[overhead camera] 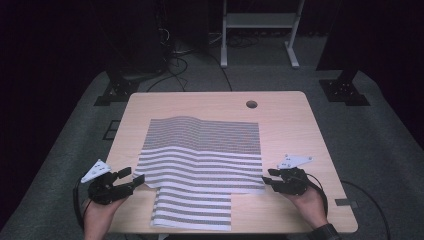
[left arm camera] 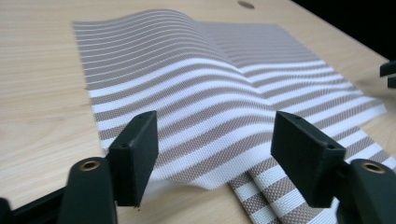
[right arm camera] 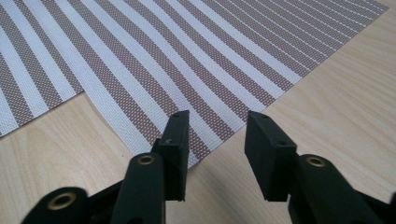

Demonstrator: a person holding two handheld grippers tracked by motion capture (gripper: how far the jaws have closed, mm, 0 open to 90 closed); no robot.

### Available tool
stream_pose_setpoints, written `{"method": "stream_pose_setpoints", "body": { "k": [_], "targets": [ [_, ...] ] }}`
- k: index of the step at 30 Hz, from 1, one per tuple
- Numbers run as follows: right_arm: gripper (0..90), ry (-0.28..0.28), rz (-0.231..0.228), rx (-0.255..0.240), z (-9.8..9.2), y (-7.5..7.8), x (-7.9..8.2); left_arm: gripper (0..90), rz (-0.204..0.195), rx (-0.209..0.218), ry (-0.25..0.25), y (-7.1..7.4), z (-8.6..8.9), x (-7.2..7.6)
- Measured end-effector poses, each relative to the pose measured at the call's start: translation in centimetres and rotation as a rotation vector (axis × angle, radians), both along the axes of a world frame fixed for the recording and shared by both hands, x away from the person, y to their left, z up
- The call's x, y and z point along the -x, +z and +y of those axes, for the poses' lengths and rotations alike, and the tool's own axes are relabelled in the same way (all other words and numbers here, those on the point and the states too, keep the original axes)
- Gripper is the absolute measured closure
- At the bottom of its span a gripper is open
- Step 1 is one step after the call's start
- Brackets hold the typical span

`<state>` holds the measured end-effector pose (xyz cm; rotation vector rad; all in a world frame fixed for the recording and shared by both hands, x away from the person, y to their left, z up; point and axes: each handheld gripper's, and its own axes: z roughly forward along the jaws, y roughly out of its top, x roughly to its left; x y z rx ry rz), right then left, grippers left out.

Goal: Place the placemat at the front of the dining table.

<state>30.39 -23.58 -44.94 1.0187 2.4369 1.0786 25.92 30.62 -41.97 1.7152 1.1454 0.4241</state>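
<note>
A cloth with brown and white stripes lies folded on the wooden table; its upper layer bulges in a wave near the far left. A narrower lower layer sticks out toward the table's front edge. My left gripper sits at the upper layer's near left corner, jaws apart. In the left gripper view that corner of the cloth lies between the open jaws of the gripper, touching neither pad. My right gripper is open at the near right corner. The cloth ends just ahead of that gripper.
A round cable hole sits near the table's far edge. Bare wood runs left and right of the cloth. Beyond the table stand a white frame, black stands and cables on grey carpet.
</note>
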Motion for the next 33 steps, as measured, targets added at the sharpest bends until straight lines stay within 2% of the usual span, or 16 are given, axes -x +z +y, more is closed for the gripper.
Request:
{"method": "stream_pose_setpoints", "body": {
  "k": [2,3,4,7,9,11,14,20,24,30,33],
  "targets": [
    [54.2,-0.001,0.005,-0.003,0.0,-0.1,0.0,34.2,-0.017,-0.007,0.008,0.1,0.4,0.2],
    [55.0,-0.003,0.01,-0.004,0.0,-0.2,-0.1,39.8,-0.02,-0.015,0.006,0.1,0.5,0.1],
    [60.3,0.001,0.02,-0.006,0.0,-0.3,-0.1,45.5,-0.02,-0.032,0.001,0.1,0.5,0.1],
    [78.5,0.025,0.018,-0.019,0.0,-0.2,0.1,64.9,-0.004,-0.113,0.009,-0.5,0.2,-0.3],
    [84.8,0.032,0.019,-0.028,0.2,-0.1,0.1,74.4,0.026,-0.159,-0.004,-1.0,0.0,-0.8],
    [87.6,0.041,0.032,-0.025,0.3,-0.3,0.1,78.7,0.053,-0.224,-0.007,-1.7,-0.3,-1.4],
    [89.4,0.064,0.057,-0.013,0.8,-0.8,0.0,82.2,0.085,-0.247,-0.015,-2.6,-0.3,-2.2],
    [89.9,0.106,0.084,0.003,1.8,-1.4,-0.1,83.6,0.133,-0.295,-0.019,-3.8,-0.4,-2.9],
    [89.9,0.12,0.1,0.045,2.4,-1.9,-0.1,85.1,0.183,-0.341,-0.032,-4.6,-0.7,-3.2],
    [89.9,0.117,0.112,0.052,2.5,-2.0,-0.4,85.3,0.199,-0.342,-0.036,-4.7,-0.9,-3.7],
    [89.9,0.104,0.102,0.065,2.6,-2.0,-0.6,85.9,0.204,-0.349,-0.037,-4.6,-1.0,-4.1]
  ]
}}
